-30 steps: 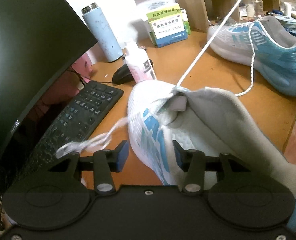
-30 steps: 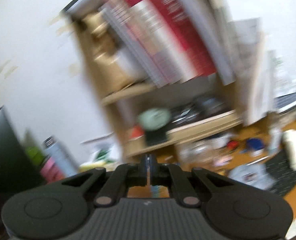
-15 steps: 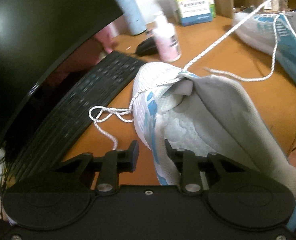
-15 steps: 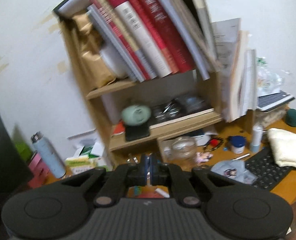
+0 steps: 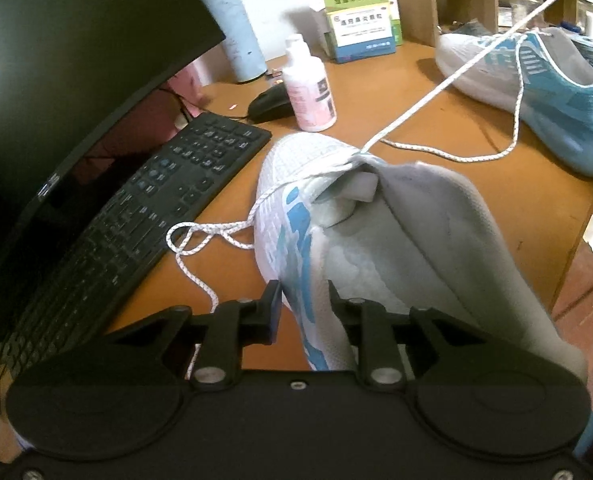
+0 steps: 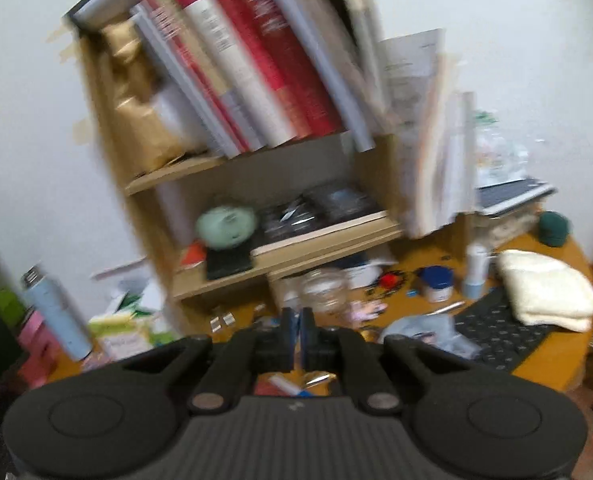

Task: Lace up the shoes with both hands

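Note:
A white and blue sneaker (image 5: 296, 168) lies on the wooden desk, heel towards me in the left wrist view. My left gripper (image 5: 302, 300) is shut on its left side wall near the collar. A white lace (image 5: 456, 76) runs taut from the front eyelets up and out of the frame's top right corner. The lace's other end (image 5: 200, 236) lies in loose loops beside the keyboard. A second, matching sneaker (image 5: 536, 72) stands at the far right with a slack lace hanging from it. My right gripper (image 6: 296, 322) is shut, held in the air facing a bookshelf; no lace shows between its pads.
A dark monitor (image 5: 76, 60) and black keyboard (image 5: 156, 200) fill the left. A mouse (image 5: 268, 106), pink bottle (image 5: 310, 88), blue flask (image 5: 232, 28) and medicine boxes (image 5: 360, 28) stand behind the shoe. The desk edge (image 5: 576, 220) drops off at right. A cluttered bookshelf (image 6: 276, 264) is ahead of the right gripper.
My left jaws have closed onto the shoe's side wall. The loose lace end has settled on the desk by the keyboard. The right wrist view has tipped downward and shows more of the desk.

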